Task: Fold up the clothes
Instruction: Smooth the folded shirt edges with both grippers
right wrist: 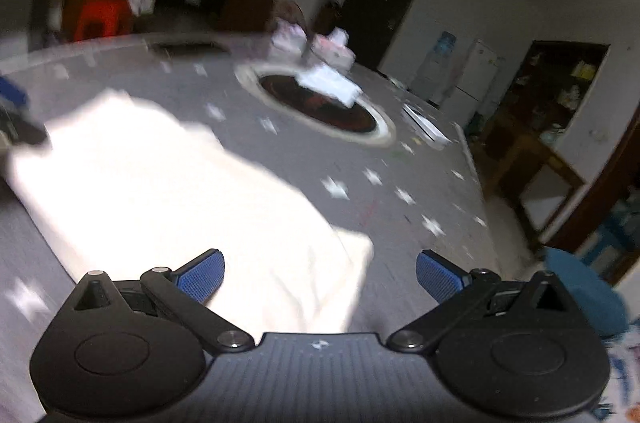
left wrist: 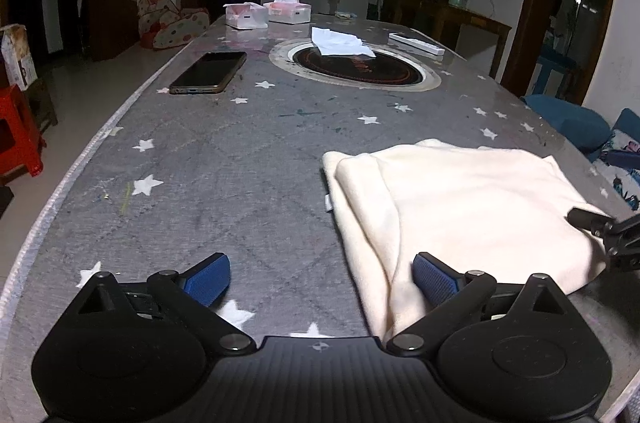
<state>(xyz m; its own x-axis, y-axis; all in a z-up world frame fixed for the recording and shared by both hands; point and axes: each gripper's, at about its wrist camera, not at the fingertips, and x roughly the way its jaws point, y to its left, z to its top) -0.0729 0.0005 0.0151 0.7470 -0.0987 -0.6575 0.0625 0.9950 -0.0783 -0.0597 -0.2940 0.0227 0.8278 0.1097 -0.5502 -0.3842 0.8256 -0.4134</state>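
A cream garment (left wrist: 460, 207) lies folded on the grey star-patterned table (left wrist: 224, 159), at the right in the left wrist view. My left gripper (left wrist: 322, 277) is open and empty, low over the table; its right finger (left wrist: 434, 279) sits at the garment's near left edge. The right gripper's black tip (left wrist: 600, 227) shows at the garment's right side. In the blurred right wrist view the garment (right wrist: 160, 183) fills the left and centre. My right gripper (right wrist: 320, 275) is open and empty, over the garment's near right corner.
A phone (left wrist: 208, 73) lies at the table's left edge. A round inset hob (left wrist: 356, 65) with a white tissue (left wrist: 340, 41) is mid-table. Two tissue boxes (left wrist: 268, 13) and a white power strip (left wrist: 416, 43) stand farther back. A red stool (left wrist: 16, 131) is left of the table.
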